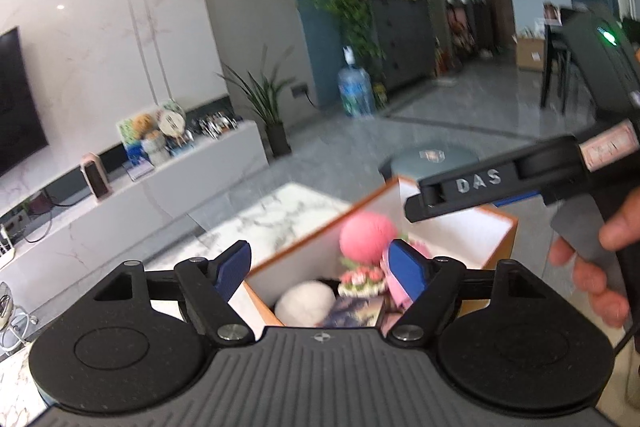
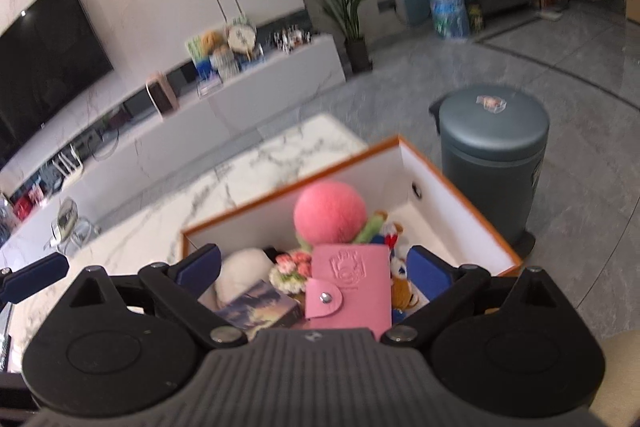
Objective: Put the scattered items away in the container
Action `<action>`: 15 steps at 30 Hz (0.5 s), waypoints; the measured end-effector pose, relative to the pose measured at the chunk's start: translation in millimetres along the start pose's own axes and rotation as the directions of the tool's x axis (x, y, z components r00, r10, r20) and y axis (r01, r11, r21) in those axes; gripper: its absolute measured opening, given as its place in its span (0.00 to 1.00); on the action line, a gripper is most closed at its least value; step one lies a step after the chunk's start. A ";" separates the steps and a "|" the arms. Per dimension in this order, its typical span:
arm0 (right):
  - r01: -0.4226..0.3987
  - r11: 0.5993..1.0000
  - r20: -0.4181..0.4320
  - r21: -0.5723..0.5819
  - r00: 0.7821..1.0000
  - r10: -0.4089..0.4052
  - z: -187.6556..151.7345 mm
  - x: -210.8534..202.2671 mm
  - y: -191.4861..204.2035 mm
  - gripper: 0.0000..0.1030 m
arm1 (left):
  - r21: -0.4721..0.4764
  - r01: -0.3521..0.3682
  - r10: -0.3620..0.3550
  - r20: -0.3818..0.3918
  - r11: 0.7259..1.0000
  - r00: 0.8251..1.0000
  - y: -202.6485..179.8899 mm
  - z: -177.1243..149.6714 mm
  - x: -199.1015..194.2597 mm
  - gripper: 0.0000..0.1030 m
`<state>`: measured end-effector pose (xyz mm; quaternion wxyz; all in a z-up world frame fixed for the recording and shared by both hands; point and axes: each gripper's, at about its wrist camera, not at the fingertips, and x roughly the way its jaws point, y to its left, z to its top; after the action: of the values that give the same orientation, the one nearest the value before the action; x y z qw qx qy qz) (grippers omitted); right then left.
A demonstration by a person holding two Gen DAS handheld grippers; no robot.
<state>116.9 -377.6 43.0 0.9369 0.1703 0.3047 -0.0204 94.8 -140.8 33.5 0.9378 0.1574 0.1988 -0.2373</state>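
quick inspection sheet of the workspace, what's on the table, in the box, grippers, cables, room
surface: white marble table, bare where visible
job's things: orange-rimmed box holds pink ball, pink card wallet, white plush, small book, flower trinket
clutter: nothing seen
grippers: left gripper open, empty; right gripper open, empty, over the box
cables: cords at TV console
surroundings: grey bin, TV, water jug

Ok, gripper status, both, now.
Left gripper: open, holding nothing, above the box.
Right gripper: open, holding nothing; the pink card holder lies in the box below it.
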 end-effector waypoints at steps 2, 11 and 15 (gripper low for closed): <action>0.001 1.000 0.047 -0.007 0.999 0.000 1.5 -20.9 4.3 0.98 | -0.020 -0.010 0.011 0.029 1.000 1.000 0.0 4.3 -12.9 0.88; 0.026 1.000 0.205 -0.002 0.978 -0.025 -22.4 -99.8 9.2 0.99 | -0.127 -0.068 0.073 0.035 0.989 0.997 -1.5 -8.3 -39.6 0.93; 0.046 0.999 0.210 -0.005 0.977 -0.044 -43.5 -114.1 5.2 0.99 | -0.148 -0.084 0.083 -0.009 0.985 0.996 -3.1 -19.6 -39.2 0.93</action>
<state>0.3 -365.7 77.7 0.9639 0.1557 0.2079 -0.0581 55.7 -120.7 33.3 0.9557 0.0958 0.2103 -0.1822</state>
